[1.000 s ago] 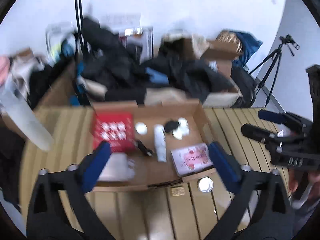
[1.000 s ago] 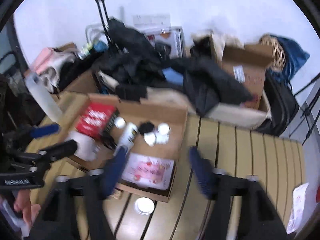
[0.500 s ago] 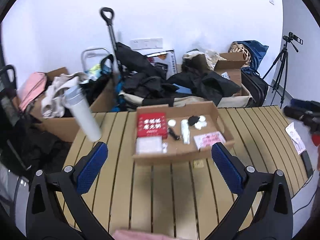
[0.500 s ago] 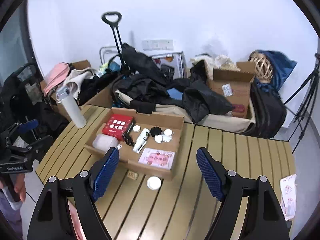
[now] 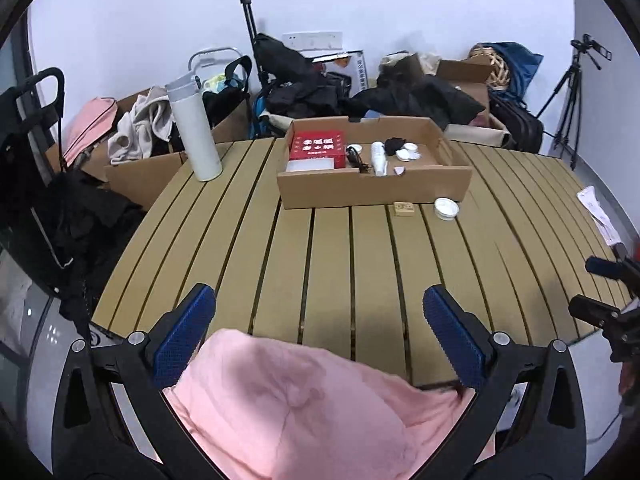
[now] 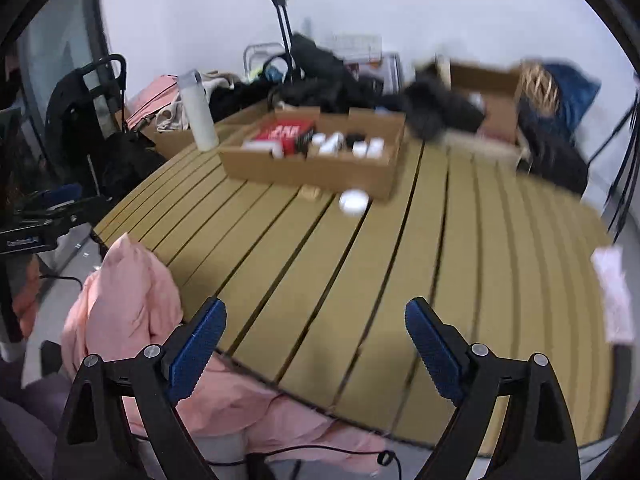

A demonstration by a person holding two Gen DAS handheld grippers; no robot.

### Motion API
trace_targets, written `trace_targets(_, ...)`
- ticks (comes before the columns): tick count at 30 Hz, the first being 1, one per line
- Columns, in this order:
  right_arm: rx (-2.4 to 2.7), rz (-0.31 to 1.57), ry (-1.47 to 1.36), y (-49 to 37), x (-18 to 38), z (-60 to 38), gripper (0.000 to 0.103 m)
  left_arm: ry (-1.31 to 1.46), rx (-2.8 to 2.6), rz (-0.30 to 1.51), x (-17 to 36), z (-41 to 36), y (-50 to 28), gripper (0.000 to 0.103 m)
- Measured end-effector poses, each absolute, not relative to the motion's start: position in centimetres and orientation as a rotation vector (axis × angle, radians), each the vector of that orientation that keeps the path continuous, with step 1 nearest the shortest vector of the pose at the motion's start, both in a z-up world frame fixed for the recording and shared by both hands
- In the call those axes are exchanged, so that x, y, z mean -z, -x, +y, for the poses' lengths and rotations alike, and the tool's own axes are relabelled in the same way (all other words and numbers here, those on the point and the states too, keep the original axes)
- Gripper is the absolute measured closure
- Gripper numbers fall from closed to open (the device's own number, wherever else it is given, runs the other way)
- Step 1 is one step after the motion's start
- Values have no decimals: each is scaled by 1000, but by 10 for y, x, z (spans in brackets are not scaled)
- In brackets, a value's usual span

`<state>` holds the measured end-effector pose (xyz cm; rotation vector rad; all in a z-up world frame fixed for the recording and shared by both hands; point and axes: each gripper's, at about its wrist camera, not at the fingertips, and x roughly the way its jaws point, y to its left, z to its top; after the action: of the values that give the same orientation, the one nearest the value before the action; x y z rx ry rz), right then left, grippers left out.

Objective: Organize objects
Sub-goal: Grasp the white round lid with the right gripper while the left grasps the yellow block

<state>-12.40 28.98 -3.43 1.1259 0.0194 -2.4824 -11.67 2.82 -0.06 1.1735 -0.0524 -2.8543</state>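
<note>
Both the left gripper (image 5: 319, 330) and the right gripper (image 6: 316, 338) stand wide, fingers empty; the right's jaws have just been opening. Cardboard box (image 5: 374, 190) sits upper centre on the tabletop (image 5: 332, 272).

I see a slatted tan table (image 5: 340, 264) filling most of both views, set before a plain white wall (image 5: 360, 4) with a socket strip (image 5: 313, 40). Behind the table lies a heap of dark coats (image 5: 416, 98), open cardboard cartons (image 5: 466, 76) and a trolley handle (image 5: 245, 12). A tripod (image 5: 570, 92) stands at the right. Glass panelling (image 6: 52, 80) runs down the left. The light is even and cool.
</note>
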Motion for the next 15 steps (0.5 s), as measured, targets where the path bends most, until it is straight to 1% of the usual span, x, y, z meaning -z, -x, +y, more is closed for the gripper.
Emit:
trace_targets(5,2533,2,-1132,169,51,288,10,-1251,2865,62,19,30,135,0)
trace_targets(8,2534,51,-1147,214,72,267,11,-1308,2845,44,32,35,152,0)
trace_targets(11,2539,111,-1166,270,98,242,14,-1306,2869,19,38,40,174,0)
trace_targets(12,2543,119,-1182,282,104,237,18,-1308,2875,26,40,42,181,0)
trace_targets(13,2550,131,-1210,299,114,231,24,-1313,2887,40,42,43,189,0)
trace_targets(14,2557,138,-1240,313,122,228,27,-1316,2907,74,45,44,202,0)
trace_targets(15,2561,128,-1276,325,129,227,41,-1320,2913,109,47,44,212,0)
